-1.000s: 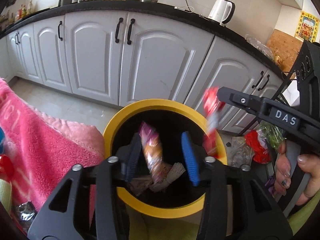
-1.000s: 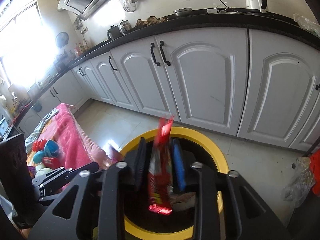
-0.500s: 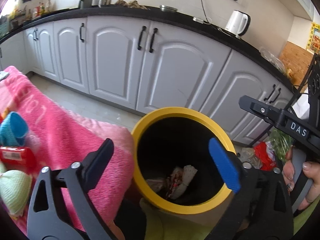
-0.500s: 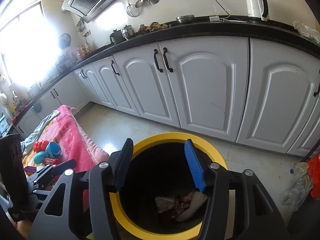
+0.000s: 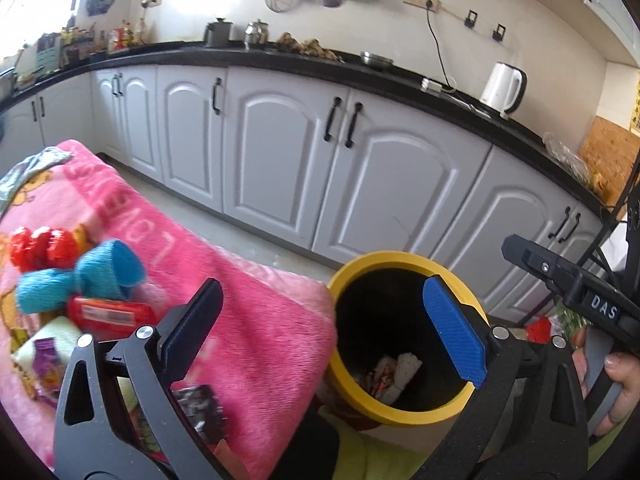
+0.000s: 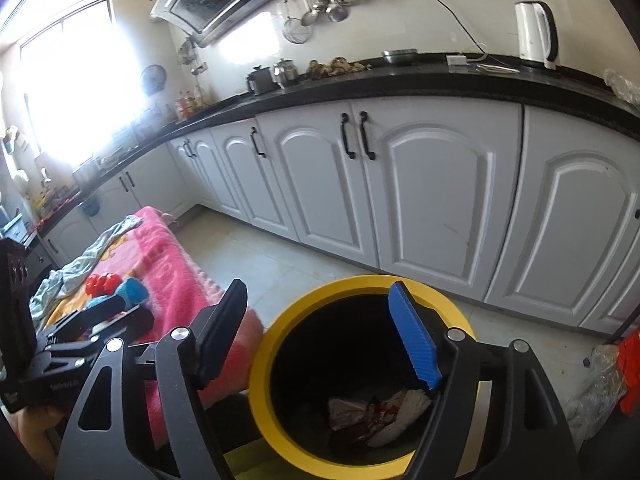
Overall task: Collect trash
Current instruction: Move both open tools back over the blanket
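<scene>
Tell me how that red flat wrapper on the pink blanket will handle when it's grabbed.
The red wrapper looks thin and flat, so probably light and floppy. Its surface looks glossy, so it may slip between pads. It lies on a soft pink blanket among other items, so a push would likely just slide or crumple it, not roll it.

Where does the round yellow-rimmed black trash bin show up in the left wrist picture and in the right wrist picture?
Left wrist view: the round yellow-rimmed black trash bin sits lower centre-right, beside the pink blanket.
Right wrist view: it sits bottom centre, between the fingers.
Shared landmark: the white electric kettle on the black counter, upper right in both.
</scene>
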`<action>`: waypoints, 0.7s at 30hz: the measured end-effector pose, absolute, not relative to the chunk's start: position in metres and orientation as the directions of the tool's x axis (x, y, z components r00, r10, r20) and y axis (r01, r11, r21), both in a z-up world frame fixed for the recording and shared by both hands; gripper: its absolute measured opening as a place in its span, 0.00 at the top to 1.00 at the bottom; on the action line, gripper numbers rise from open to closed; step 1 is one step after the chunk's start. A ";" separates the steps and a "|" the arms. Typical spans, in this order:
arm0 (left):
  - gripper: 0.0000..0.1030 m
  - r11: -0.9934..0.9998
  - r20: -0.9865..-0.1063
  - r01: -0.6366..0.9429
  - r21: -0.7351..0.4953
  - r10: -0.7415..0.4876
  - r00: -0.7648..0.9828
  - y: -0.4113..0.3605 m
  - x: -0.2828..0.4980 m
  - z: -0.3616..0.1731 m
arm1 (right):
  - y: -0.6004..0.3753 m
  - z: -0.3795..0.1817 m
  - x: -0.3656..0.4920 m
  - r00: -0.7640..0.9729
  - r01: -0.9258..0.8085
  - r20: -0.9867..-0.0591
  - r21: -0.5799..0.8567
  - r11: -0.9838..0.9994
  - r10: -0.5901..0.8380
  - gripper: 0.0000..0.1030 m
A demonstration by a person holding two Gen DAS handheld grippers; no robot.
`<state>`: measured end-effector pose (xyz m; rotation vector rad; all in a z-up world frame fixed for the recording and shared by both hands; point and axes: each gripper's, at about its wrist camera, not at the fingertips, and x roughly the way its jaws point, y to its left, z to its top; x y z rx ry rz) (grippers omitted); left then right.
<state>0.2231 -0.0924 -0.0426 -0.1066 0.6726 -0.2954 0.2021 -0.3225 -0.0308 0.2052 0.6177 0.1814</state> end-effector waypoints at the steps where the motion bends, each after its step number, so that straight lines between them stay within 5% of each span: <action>1: 0.11 0.955 -0.593 0.225 -0.192 -0.295 0.749 -0.088 0.221 -0.040 | -0.318 -0.029 0.200 0.801 -0.119 -0.550 0.240 0.964 0.236 0.31; 21: 0.11 0.972 -0.529 0.105 -0.212 -0.204 0.823 -0.017 0.193 -0.014 | -0.246 -0.010 0.171 0.786 -0.293 -0.517 0.170 0.941 0.338 0.24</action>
